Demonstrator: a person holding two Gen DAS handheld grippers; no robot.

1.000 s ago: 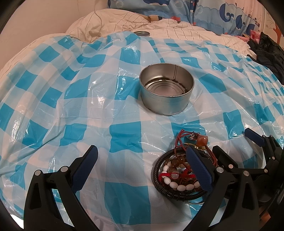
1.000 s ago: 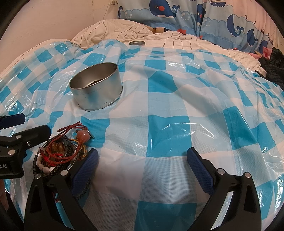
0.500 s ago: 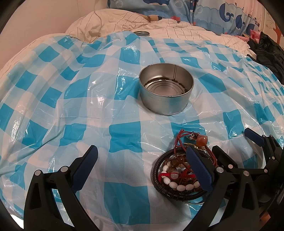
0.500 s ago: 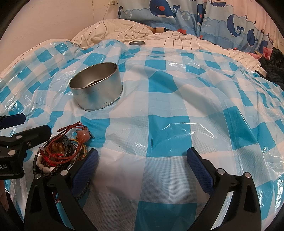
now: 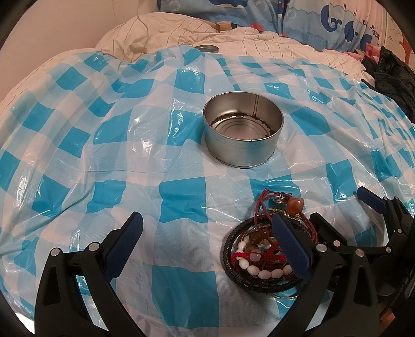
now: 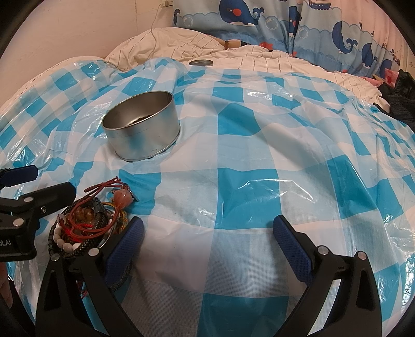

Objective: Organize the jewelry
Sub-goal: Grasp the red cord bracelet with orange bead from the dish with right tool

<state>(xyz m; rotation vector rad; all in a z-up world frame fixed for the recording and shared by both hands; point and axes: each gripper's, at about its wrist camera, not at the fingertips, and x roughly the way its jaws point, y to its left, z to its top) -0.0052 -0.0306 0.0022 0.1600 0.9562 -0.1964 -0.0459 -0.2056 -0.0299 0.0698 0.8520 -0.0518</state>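
Nothing had been moved since the earlier frames: both grippers, the tin and the jewelry were found in the same places as a second before.

In the left wrist view, the left gripper (image 5: 207,241) was held low over the blue-and-white checked plastic sheet (image 5: 124,145), its blue-padded fingers spread wide apart with nothing between them. The jewelry pile (image 5: 262,248) was seen at about 4 o'clock, just inside and partly hidden behind the right-hand finger: a black braided ring, a strand of white beads (image 5: 262,272), amber beads, red cords and a peach stone (image 5: 295,203) lay tangled together on the sheet. The round metal tin (image 5: 242,136) stood upright and open at about 1 o'clock, well apart from the pile, with dark residue around its inner base. A small metal lid (image 5: 206,48) lay at 12 o'clock on the striped bedding (image 5: 181,33) beyond the sheet. The right gripper's fingers were visible at 4 o'clock, just beyond the pile.

In the right wrist view, the right gripper (image 6: 207,241) was likewise held with fingers wide apart and gripping nothing. The pile was seen at 8 o'clock, partly covered by the left-hand finger, and the tin at 10 o'clock. Whale-print fabric (image 6: 259,20) hung at 12 o'clock.
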